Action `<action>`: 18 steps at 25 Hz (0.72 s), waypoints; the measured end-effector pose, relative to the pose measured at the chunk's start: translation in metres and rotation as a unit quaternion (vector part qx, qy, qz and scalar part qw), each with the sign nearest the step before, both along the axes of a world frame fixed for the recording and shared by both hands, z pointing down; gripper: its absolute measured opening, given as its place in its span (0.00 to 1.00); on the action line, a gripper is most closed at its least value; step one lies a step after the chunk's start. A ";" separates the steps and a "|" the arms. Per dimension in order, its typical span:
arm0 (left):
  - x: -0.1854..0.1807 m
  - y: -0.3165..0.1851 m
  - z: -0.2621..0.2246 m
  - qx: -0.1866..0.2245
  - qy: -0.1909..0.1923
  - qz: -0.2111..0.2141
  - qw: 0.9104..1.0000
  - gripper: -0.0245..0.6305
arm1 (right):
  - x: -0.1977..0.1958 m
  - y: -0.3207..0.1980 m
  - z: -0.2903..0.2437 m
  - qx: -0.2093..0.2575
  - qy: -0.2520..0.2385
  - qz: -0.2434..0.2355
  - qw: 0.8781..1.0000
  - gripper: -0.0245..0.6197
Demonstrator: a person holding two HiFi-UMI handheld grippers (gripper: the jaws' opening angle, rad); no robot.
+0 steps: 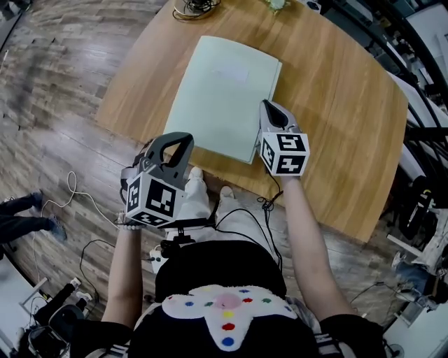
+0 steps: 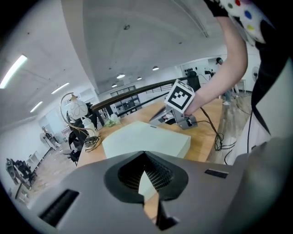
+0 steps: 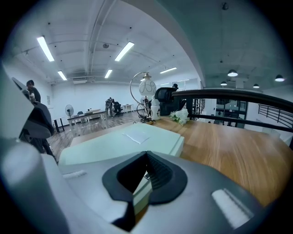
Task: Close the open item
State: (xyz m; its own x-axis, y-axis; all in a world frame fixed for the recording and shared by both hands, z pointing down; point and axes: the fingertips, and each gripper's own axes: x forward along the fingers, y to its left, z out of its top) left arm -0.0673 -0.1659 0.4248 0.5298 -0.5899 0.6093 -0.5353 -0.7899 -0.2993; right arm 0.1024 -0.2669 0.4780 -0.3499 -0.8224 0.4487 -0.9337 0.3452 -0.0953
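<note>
Already flat and closed, the pale green folder (image 1: 220, 94) lies on the wooden table (image 1: 336, 105), with a small white label (image 1: 231, 72) on its cover. The right gripper (image 1: 269, 108) sits at the folder's near right corner. Its jaws are clenched together with nothing between them, and its tips point along the folder's right edge; whether they touch the cover cannot be told. In the right gripper view the closed jaws (image 3: 146, 155) frame the folder's stacked page edge just ahead.

The left gripper (image 1: 175, 143) hangs off the folder's near left corner, over the table's rim and clear of the cover. Its jaws (image 2: 145, 157) are likewise clenched and empty.

Beyond the folder's far edge a coil of wire (image 1: 194, 7) rests on the table. The right gripper view also shows a wire-frame ornament (image 3: 146, 87) and a small bunch of flowers (image 3: 181, 116) there. Cables (image 1: 84, 203) trail over the wood floor (image 1: 63, 77) on the person's side of the folder. Nothing lies on the cover besides the label.
</note>
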 end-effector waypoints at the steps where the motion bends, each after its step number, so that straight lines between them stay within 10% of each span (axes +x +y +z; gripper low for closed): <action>1: 0.000 0.000 -0.006 0.000 0.016 -0.008 1.000 0.05 | -0.001 0.002 -0.006 0.006 -0.002 0.001 1.000 0.05; 18: -0.002 0.005 -0.120 0.048 0.176 -0.068 0.981 0.05 | -0.028 0.069 -0.126 0.108 -0.013 -0.031 0.994 0.05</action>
State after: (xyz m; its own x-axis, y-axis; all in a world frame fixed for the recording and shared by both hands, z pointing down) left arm -0.0696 -0.1608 0.3044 0.6092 -0.7162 0.3405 -0.7178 -0.6805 -0.1473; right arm 0.0745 -0.1981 0.3519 -0.4125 -0.8750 0.2535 -0.9080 0.4173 -0.0371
